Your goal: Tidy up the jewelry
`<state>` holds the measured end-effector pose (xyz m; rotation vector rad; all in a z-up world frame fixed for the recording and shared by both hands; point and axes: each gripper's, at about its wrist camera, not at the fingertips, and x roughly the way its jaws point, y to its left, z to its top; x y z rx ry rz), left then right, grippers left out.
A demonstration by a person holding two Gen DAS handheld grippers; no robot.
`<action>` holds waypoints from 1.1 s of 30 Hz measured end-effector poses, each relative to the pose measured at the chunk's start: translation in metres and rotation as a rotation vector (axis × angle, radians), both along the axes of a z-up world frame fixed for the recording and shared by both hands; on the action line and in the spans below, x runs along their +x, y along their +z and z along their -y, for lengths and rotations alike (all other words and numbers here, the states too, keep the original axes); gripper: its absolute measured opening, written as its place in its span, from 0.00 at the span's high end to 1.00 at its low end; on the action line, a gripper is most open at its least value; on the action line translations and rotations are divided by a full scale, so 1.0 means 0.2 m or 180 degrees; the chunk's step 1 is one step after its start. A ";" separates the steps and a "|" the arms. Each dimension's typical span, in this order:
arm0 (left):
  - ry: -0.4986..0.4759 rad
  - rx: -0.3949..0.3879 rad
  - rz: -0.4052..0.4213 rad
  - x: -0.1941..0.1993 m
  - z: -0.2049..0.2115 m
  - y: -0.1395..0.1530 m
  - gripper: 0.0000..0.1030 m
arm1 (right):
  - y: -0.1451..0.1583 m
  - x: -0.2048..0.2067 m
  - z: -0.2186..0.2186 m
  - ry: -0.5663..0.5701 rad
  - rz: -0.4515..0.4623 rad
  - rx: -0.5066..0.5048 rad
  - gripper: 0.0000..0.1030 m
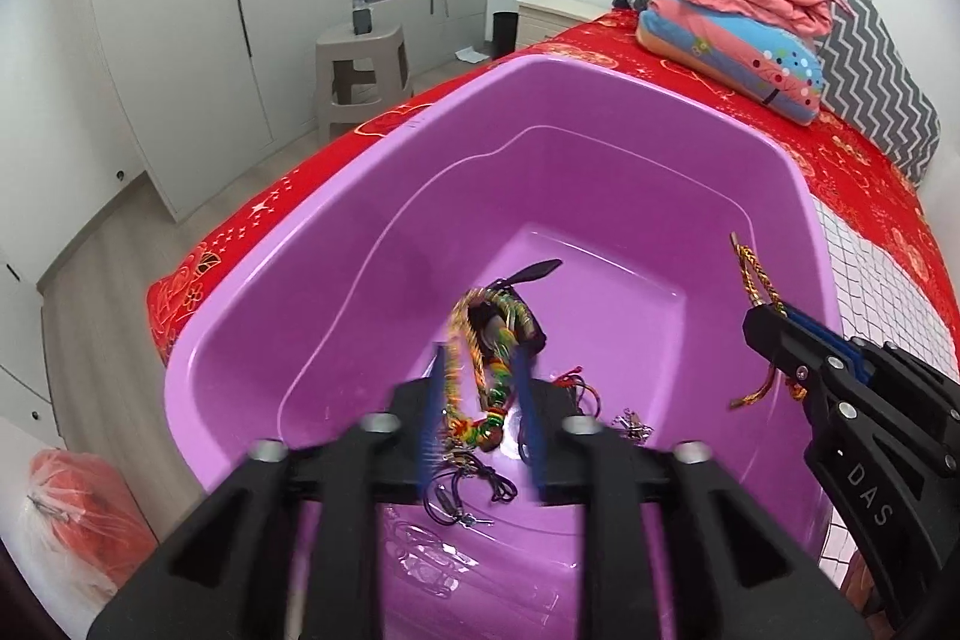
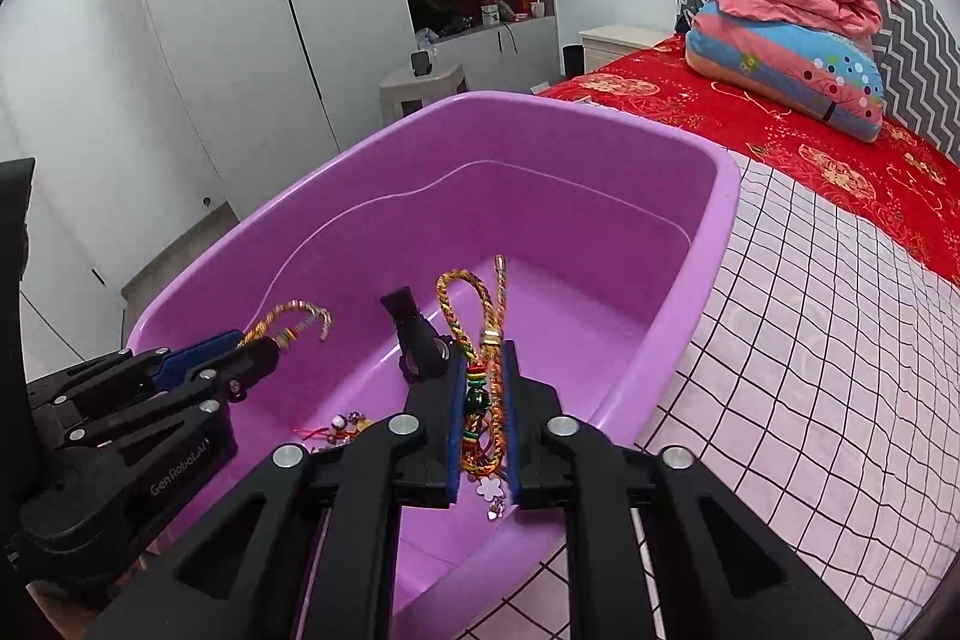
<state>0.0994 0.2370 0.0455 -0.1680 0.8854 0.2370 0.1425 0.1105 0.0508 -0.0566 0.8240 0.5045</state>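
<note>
A purple plastic basin (image 1: 300, 280) (image 2: 708, 232) sits on the bed. My left gripper (image 1: 483, 358) (image 2: 258, 343) hangs over its floor, pads apart, with a multicoloured braided bracelet (image 1: 480, 400) loose between them. My right gripper (image 2: 485, 349) (image 1: 759, 325) is over the basin's right side. Its pads stand slightly apart around a gold-and-red braided bracelet (image 2: 474, 400) with a green bead; its loop rises past the tips. On the basin floor lie black cords (image 1: 462, 496), red strings (image 1: 576, 382), a small metal charm (image 1: 630, 424) and a black object (image 2: 414, 340).
The basin rests on a red bedsheet (image 1: 840, 148) beside a pink checked cloth (image 2: 810, 370). Folded quilts (image 2: 792, 40) are stacked at the headboard. A grey stool (image 1: 360, 70) and white wardrobes (image 1: 168, 28) stand beyond the bed; an orange bag (image 1: 78, 514) lies on the floor.
</note>
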 end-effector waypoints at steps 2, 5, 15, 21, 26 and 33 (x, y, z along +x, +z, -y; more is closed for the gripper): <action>0.0075 0.0041 0.0089 -0.03 -0.01 0.03 0.22 | 0.02 0.00 0.01 -0.0040 0.0063 0.0009 0.59; 0.0151 0.0120 0.0186 -0.05 -0.02 0.09 0.17 | 0.06 -0.01 0.02 -0.0078 0.0167 -0.0055 0.59; 0.0265 0.0012 0.0022 -0.08 -0.06 0.13 0.08 | 0.10 -0.04 0.07 -0.0136 0.0045 -0.0048 0.49; 0.0243 -0.0010 -0.0108 -0.10 -0.06 0.17 0.08 | 0.13 -0.07 0.07 -0.0120 -0.0120 -0.0124 0.49; 0.0240 -0.0004 -0.0101 -0.13 -0.06 0.24 0.08 | 0.20 -0.10 0.09 -0.0160 -0.0160 -0.0117 0.46; 0.0197 0.0060 -0.0070 -0.16 -0.02 0.32 0.08 | 0.26 -0.15 0.12 -0.0167 -0.0166 -0.0160 0.46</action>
